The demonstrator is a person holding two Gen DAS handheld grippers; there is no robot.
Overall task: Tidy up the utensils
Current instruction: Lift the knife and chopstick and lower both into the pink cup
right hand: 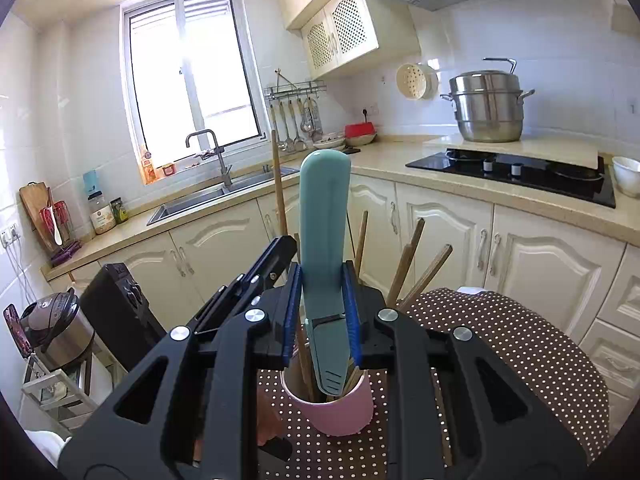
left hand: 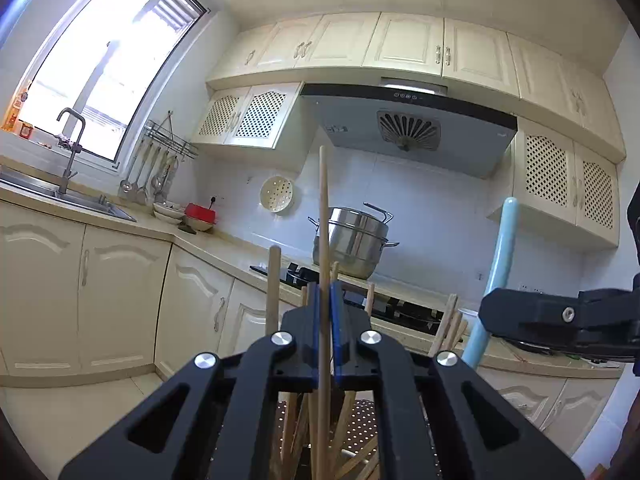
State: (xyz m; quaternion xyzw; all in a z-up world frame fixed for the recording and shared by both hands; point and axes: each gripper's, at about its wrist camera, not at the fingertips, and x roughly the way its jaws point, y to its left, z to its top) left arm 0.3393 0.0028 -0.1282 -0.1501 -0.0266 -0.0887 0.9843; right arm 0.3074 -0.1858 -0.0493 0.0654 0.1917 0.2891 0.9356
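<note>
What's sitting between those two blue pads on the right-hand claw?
The light blue utensil, upright, clamped between the right gripper pads, its lower end inside the pink cup with wooden chopsticks. The right wrist view shows this.

Teal handled utensil (right hand: 325,240) upright, head down in pink cup (right hand: 334,408); wooden chopsticks (right hand: 404,268) splayed inside cup.

Kitchen background: counter, sink, stove, cabinets.
Steel steamer pot (right hand: 487,106) sits behind black cooktop (right hand: 516,174); white bowl (right hand: 627,175) just right of it. Range hood (left hand: 408,128) above. Sink (right hand: 224,196) with tap (right hand: 216,152) under window (right hand: 192,76). Ladles hang from wall rack (right hand: 295,90); red box (right hand: 359,131) and colander (right hand: 416,80) nearby. Jar (right hand: 102,213), cutting board (right hand: 35,204) at counter's left; rice cooker (right hand: 56,330) low left. Dotted cloth (right hand: 520,344) in front.
</note>
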